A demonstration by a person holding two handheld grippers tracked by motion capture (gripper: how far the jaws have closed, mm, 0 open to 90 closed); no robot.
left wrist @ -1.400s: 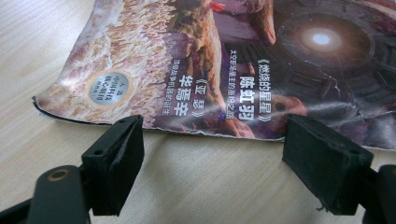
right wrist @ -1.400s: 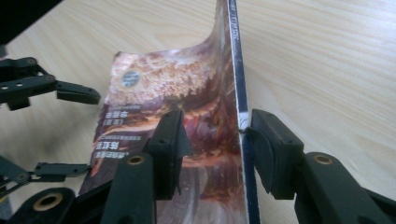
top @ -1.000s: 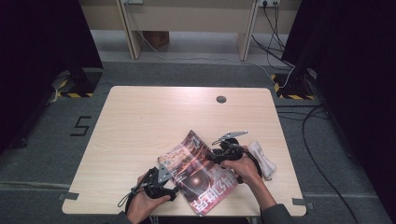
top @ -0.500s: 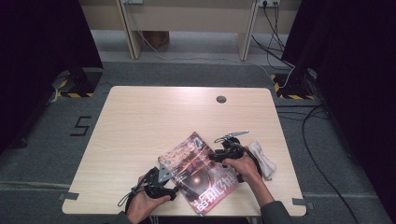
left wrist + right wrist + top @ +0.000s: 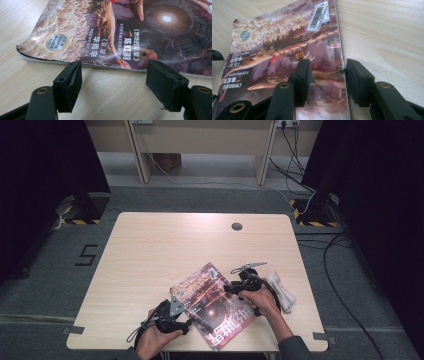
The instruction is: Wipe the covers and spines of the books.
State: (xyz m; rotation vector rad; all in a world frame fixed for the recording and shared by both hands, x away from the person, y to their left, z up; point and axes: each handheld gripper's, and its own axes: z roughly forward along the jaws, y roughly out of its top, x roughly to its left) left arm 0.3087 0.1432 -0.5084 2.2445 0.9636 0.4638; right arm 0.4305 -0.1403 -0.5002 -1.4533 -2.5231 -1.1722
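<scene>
Magazine (image 5: 212,305) is lying flat near my edge of the wooden table (image 5: 165,250), turned at an angle, a bit right of the middle. Glossy cover, dark reds and purples with a glowing ring thing on it, white lettering, a round silver sticker near one corner and a white barcode label at another. Edges look pretty beat up: in the left gripper view the near edge is wavy and frayed, with the pages under the cover slightly fanned. My left gripper (image 5: 113,81) sits right at that edge with its jaws standing wide, and they've just been closing in a little, but there's nothing between the foam pads (image 5: 72,83), just bare wood grain, and they stop short of the paper. My right gripper (image 5: 328,80) is over the opposite edge, jaws about half open and straddling it: one pad is over the cover, the other over the table beside it. I can't tell whether that pad actually touches the cover, though it isn't pinching anything. From the high view my hands cover parts of the magazine, and its near corner hangs over the table edge. A crumpled white cloth (image 5: 281,290) lies just right of my right hand, half hidden behind it.
</scene>
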